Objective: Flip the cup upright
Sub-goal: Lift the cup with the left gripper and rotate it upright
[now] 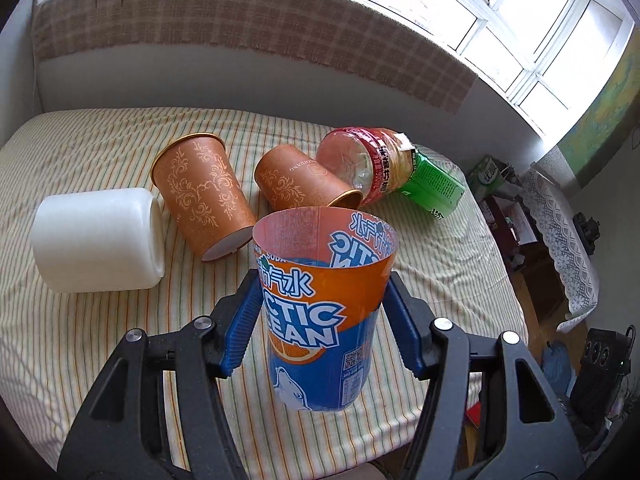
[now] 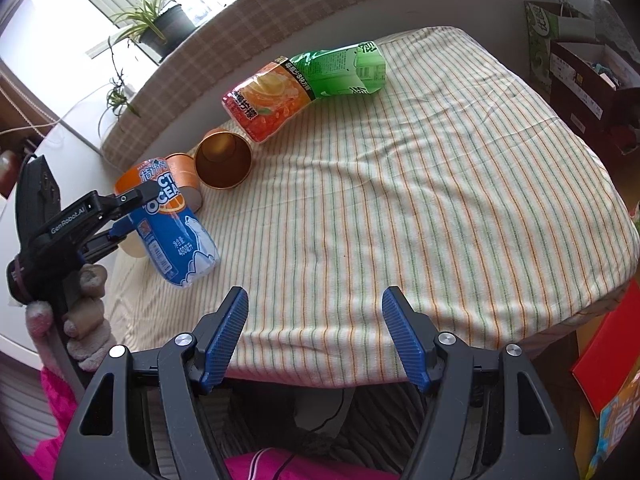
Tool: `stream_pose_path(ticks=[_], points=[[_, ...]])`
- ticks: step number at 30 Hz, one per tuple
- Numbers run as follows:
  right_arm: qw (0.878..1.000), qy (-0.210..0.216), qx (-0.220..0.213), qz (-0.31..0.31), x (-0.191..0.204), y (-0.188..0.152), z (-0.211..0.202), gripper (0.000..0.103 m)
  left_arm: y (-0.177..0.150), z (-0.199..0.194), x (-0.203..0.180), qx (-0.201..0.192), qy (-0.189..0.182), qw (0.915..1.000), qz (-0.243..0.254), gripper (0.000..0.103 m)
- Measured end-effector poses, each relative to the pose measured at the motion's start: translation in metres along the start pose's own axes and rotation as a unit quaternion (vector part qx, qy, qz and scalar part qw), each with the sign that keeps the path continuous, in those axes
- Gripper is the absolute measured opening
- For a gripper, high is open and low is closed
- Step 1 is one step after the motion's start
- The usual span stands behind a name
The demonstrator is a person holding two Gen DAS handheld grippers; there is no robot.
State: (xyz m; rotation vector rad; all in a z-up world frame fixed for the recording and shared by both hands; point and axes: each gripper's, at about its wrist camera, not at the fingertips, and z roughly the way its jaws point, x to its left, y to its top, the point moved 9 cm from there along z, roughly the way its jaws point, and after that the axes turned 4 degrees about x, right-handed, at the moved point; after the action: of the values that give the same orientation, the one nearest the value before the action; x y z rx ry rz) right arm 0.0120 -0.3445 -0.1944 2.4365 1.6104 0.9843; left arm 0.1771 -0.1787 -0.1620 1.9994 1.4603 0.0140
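Observation:
My left gripper [image 1: 322, 300] is shut on a blue and orange Arctic Ocean cup [image 1: 324, 312], open end up, held near the striped tablecloth [image 1: 100, 340]. In the right wrist view the same cup [image 2: 176, 232] tilts in the left gripper [image 2: 120, 216], just above the cloth at the left. My right gripper [image 2: 316, 332] is open and empty over the table's front edge. Two orange patterned paper cups [image 1: 200, 196] [image 1: 304, 180] lie on their sides behind the held cup.
A white cup [image 1: 96, 240] lies on its side at the left. A red and orange bottle cup [image 1: 368, 164] and a green one [image 1: 432, 184] lie at the back. A checked cloth wall ledge [image 1: 240, 28] runs behind. Boxes [image 2: 580, 60] stand at the right.

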Motion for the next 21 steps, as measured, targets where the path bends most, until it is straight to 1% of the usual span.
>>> stream_pose_path(ticks=[3, 5, 8, 14, 21], points=[[1.000, 0.001, -0.001, -0.001, 0.002, 0.000, 0.000, 0.069, 0.002, -0.005, -0.004, -0.017, 0.012, 0.9996, 0.017, 0.062], [1.000, 0.002, -0.001, -0.001, 0.002, 0.000, 0.000, 0.069, 0.004, -0.005, -0.007, -0.028, 0.028, 0.9986, 0.033, 0.062], [1.000, 0.003, 0.000, 0.001, 0.002, 0.000, 0.000, 0.069, 0.004, -0.002, -0.010, -0.034, 0.046, 0.9972, 0.049, 0.062], [1.000, 0.001, -0.001, 0.005, -0.001, 0.000, -0.002, 0.069, 0.003, 0.000, -0.015, -0.040, 0.059, 0.9953, 0.065, 0.062], [1.000, 0.001, -0.003, 0.005, -0.001, 0.001, -0.003, 0.069, 0.001, 0.001, -0.019, -0.039, 0.065, 0.9942, 0.077, 0.062]])
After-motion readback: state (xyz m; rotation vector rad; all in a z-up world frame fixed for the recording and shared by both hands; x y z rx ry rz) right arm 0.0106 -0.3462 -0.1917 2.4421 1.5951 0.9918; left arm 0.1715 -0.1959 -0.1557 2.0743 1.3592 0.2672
